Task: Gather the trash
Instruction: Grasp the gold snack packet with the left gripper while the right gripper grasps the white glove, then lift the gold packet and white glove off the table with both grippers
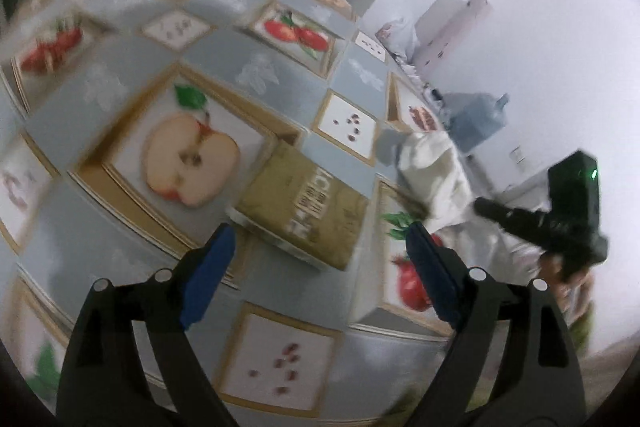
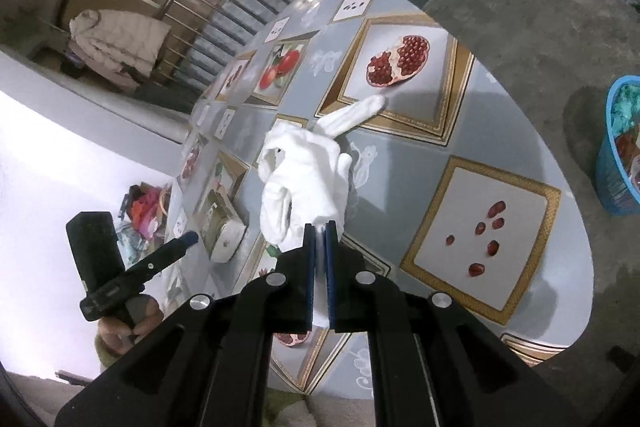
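Left wrist view is motion-blurred, print on the flat brown cardboard box (image 1: 304, 205) unreadable. Blue plastic basket (image 2: 618, 163), cut off at 3 o'clock on the floor, holds mixed scraps, can't tell what. Right tongs (image 2: 319, 229) clenched on crumpled white tissue wad (image 2: 302, 179), which hangs over the fruit-print grey desk (image 2: 400, 163), long axis running 12 to 6, a loose strip pointing to 1 o'clock. Left tongs (image 1: 320, 247) released, nothing between, box just ahead.

Dim indoor light, left view motion-blurred, blown-out white wall (image 1: 520, 7), fisheye edges
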`<state>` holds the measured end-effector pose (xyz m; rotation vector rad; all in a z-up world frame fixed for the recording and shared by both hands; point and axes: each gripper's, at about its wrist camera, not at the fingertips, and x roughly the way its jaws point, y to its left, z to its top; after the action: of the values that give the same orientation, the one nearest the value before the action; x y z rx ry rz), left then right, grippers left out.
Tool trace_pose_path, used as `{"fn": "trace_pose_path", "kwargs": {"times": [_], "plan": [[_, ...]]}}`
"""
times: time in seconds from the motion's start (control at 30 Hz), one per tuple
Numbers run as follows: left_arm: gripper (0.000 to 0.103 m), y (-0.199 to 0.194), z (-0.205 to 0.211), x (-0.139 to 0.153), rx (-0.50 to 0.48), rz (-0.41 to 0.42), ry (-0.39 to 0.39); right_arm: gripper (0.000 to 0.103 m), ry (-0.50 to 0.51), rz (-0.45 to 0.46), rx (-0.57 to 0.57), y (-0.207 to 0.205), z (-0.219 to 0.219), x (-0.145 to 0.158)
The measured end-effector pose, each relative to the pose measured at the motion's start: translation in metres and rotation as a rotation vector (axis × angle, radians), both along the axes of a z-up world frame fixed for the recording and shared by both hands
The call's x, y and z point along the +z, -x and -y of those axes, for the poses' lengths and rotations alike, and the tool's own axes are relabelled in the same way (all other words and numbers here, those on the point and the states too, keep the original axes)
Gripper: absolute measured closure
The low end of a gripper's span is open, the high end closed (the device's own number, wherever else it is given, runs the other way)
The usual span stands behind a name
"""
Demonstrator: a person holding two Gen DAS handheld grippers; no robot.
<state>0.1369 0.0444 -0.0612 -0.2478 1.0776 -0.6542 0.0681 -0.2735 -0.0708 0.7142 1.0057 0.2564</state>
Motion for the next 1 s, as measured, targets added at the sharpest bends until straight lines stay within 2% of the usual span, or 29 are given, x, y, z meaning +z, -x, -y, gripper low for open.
{"fn": "trace_pose_path", "kwargs": {"times": [0.1, 0.33, 0.47, 0.5, 0.57, 0.63, 0.77, 0.83, 0.9, 1.0], "plan": [[0.02, -0.003, 0.009, -0.006, 0.019, -0.003, 0.01, 0.098, 0.023, -0.001, 0.007, 0.003, -0.003, 0.0], [0.021, -0.024, 0.037, -0.013, 0.002, 0.073, -0.085, 0.098, 0.027, -0.02, 0.014, 0.008, -0.008, -0.003], [0.022, -0.023, 0.052, -0.014, -0.013, 0.162, -0.201, 0.098, 0.039, -0.03, 0.012, 0.01, -0.008, -0.006], [0.024, -0.021, 0.056, -0.014, -0.021, 0.19, -0.239, 0.098, 0.044, -0.03, 0.014, 0.011, -0.008, -0.005], [0.035, -0.014, 0.062, -0.016, -0.04, 0.255, -0.322, 0.098, 0.069, -0.027, 0.02, 0.013, -0.007, -0.004], [0.04, -0.01, 0.062, -0.016, -0.059, 0.294, -0.373, 0.098, 0.1, -0.028, 0.022, 0.015, -0.004, -0.001], [0.043, -0.006, 0.054, -0.014, -0.066, 0.3, -0.385, 0.096, 0.143, -0.009, 0.027, 0.019, 0.002, 0.01], [0.044, -0.005, 0.051, -0.013, -0.062, 0.302, -0.397, 0.089, 0.16, 0.018, 0.023, 0.02, 0.006, 0.018], [0.044, -0.003, 0.046, -0.013, -0.058, 0.295, -0.402, 0.062, 0.184, 0.042, 0.01, 0.02, 0.007, 0.024], [0.044, -0.001, 0.042, -0.013, -0.05, 0.283, -0.405, 0.055, 0.243, 0.079, 0.033, 0.013, -0.001, 0.033]]}}
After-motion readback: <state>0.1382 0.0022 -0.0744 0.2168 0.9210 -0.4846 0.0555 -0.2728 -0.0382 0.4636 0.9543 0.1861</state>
